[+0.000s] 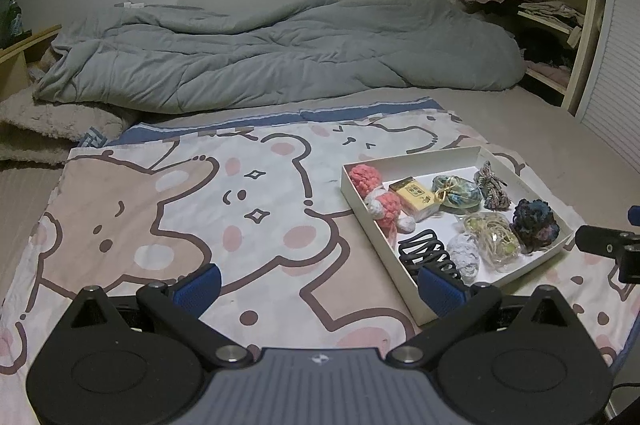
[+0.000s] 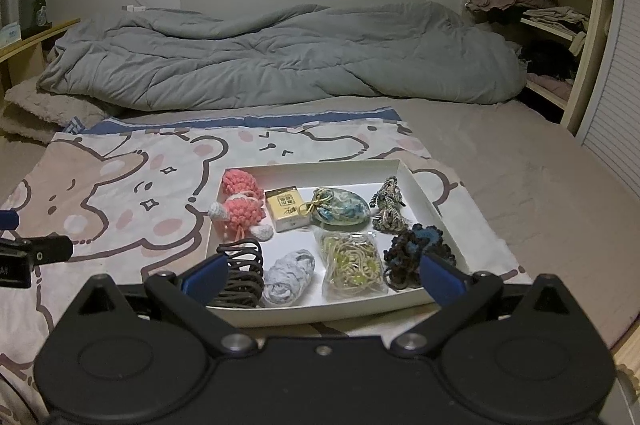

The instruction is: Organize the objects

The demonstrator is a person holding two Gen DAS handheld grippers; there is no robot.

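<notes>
Left gripper (image 1: 318,285): jaws spread wide with nothing between them, held low over the cartoon-bear blanket (image 1: 180,209); its right blue finger pad (image 1: 440,289) overlaps the near left corner of the tray in the left wrist view.
Right gripper (image 2: 320,275): jaws likewise parted and empty, poised at the near rim of the tray, one pad at each near corner.
White tray (image 2: 320,167): shallow cardboard box lying on the blanket, right of the left gripper and directly ahead of the right one; it holds all the small objects.
Pink crochet toy (image 2: 242,203): far left of the tray, its white ends hanging over the left wall.
Black claw clip (image 2: 240,273): near left corner, just below the toy.
Yellow box (image 2: 287,208): back row, lying flat, touching the toy's right side.
Grey scrunchie (image 2: 289,277): front row, just right of the clip.
Blue-green pouch (image 2: 340,211): back row, tied with a gold cord, beside the yellow box.
Bag of rubber bands (image 2: 354,261): clear packet, front centre.
Braided cord bundle (image 2: 389,205): back right.
Dark ruffled scrunchie (image 2: 412,249): near right corner, partly behind the right pad.
Grey duvet (image 2: 280,57): heaped across the far end of the bed.
Shelf (image 2: 552,25): right wall, stacked with folded clothes.
</notes>
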